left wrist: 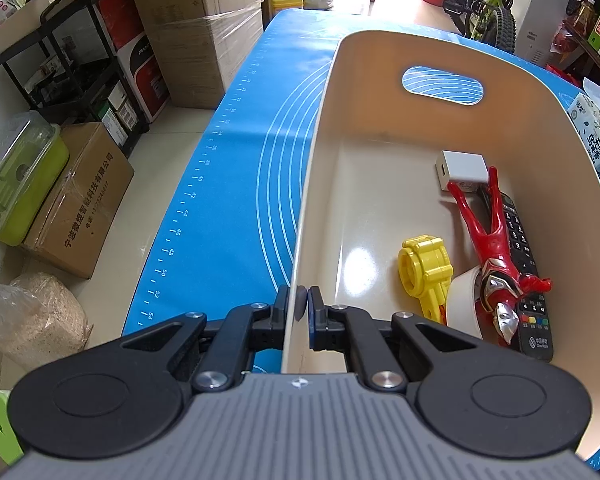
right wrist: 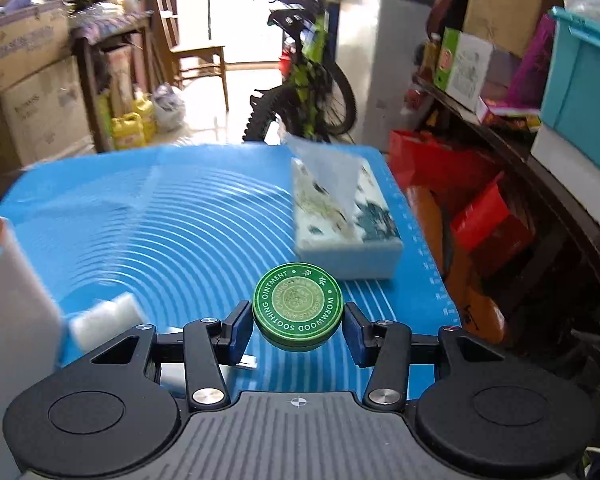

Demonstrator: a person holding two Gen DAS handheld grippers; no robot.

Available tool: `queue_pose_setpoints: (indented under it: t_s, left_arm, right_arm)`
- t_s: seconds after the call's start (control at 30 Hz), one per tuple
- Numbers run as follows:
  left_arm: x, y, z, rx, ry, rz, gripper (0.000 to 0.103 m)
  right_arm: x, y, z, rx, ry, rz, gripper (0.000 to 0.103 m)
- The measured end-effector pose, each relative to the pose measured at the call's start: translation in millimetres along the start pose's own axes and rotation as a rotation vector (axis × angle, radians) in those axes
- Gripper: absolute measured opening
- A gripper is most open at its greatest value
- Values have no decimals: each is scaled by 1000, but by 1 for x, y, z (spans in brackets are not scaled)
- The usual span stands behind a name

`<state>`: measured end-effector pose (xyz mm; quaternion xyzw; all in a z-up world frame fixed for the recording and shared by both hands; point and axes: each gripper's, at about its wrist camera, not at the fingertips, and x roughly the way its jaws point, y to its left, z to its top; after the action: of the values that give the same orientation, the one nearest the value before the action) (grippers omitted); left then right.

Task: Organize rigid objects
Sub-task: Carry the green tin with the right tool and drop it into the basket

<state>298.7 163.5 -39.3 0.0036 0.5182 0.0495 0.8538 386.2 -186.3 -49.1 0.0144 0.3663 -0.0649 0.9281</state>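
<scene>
Clamped on the near left rim of a cream basket (left wrist: 380, 46), the left hand-held gripper (left wrist: 299, 306) was almost fully closed, steadying it on the blue-matted desk (left wrist: 236, 152). Inside lay one white charger block (left wrist: 462, 168), one yellow plastic toy (left wrist: 424, 268), one red action figure (left wrist: 490, 248), one black remote control (left wrist: 528, 280) and one roll of tape (left wrist: 466, 300). Off to the right, the right hand-held gripper (right wrist: 298, 330) held one green ointment tin (right wrist: 298, 308) by its edges, partway open and clear above the mat. One tissue box (right wrist: 346, 220) sat beyond it, and a white block (right wrist: 108, 318) lay near left. Judging by the thin hold on a smooth round rim, the tin could have slipped or spun free on its way to the basket.
</scene>
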Motion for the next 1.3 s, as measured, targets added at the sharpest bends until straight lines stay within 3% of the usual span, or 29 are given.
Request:
queue_pose_setpoints:
  t_s: [0.33, 0.53, 0.63, 0.83, 1.0, 1.17, 1.3]
  left_arm:
    - [0, 0, 0, -6, 1, -1, 10]
    - [0, 0, 1, -6, 0, -2, 10]
    - [0, 1, 0, -6, 0, -2, 10]
    - [1, 0, 1, -5, -2, -5, 10]
    - [1, 0, 1, -5, -2, -5, 10]
    - [0, 1, 1, -8, -4, -16, 10]
    - [2, 0, 0, -8, 0, -7, 10]
  right_arm:
    - [-80, 80, 26, -168, -134, 237, 54]
    - [-95, 136, 20, -246, -115, 363, 54]
    - [-89, 163, 8, -268, -65, 405, 54]
    - [-73, 205, -21, -314, 56, 444, 54]
    - [-62, 228, -40, -387, 137, 421, 54]
    - [-54, 231, -49, -413, 195, 391, 53]
    - [-56, 219, -41, -370, 202, 404, 61]
